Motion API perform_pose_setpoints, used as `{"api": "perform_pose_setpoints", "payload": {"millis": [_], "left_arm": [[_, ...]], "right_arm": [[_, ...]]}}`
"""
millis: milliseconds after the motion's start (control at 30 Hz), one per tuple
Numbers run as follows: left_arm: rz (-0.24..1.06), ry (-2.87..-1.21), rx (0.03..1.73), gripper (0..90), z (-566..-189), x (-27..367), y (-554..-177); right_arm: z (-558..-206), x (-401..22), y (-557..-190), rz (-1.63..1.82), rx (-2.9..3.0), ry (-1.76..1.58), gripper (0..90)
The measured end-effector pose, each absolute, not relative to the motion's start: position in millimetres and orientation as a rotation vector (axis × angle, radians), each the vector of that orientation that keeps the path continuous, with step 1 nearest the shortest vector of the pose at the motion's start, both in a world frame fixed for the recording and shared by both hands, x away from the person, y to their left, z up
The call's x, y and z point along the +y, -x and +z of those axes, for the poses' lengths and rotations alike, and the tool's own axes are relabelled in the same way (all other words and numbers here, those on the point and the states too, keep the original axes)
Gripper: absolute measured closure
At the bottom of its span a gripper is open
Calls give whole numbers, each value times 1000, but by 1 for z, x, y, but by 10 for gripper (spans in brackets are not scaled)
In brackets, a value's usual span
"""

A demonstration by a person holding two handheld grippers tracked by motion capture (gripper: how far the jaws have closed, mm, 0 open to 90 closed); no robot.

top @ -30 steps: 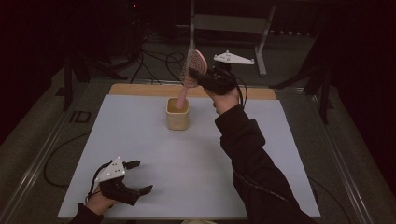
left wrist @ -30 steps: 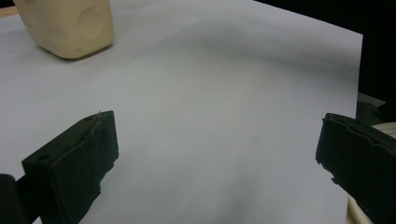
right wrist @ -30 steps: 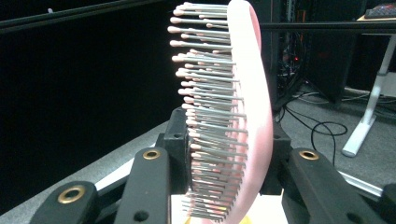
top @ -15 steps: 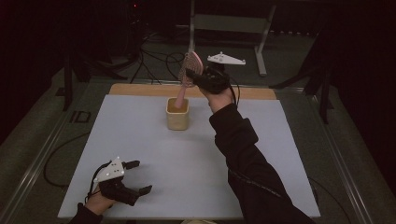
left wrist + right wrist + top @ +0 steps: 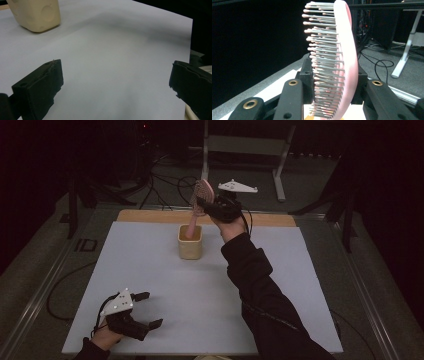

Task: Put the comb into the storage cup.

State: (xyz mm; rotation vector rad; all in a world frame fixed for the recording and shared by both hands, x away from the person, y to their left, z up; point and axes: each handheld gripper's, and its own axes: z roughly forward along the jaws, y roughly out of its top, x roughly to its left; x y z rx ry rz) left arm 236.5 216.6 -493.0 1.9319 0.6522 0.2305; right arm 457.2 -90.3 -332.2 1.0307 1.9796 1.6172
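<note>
The right tongs (image 5: 206, 204) pinch the head of a pink hairbrush (image 5: 202, 199), its handle standing in a cream cup (image 5: 190, 245) near the tabletop's (image 5: 280, 270) far edge; the left tongs (image 5: 148, 310) rest spread at the near-left corner.

Hairbrush (image 5: 348, 62): smooth pink plastic, slight sheen; thin grey metal-looking pins with pale rounded tips. Cup (image 5: 190, 242): matt cream plastic. Table (image 5: 300, 285): matt pale grey top, smooth; bare wood strip along far edge. Left gripper (image 5: 117, 85): 2 matt black pads, rough chipped edges.
</note>
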Motion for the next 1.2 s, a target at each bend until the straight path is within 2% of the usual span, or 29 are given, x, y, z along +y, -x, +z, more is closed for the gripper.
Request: {"api": "perform_pose_setpoints", "payload": {"millis": [1200], "left_arm": [[234, -1938, 647, 0, -494, 217, -237]], "right_arm": [[-379, -83, -463, 1576, 2034, -1097, 644]]}}
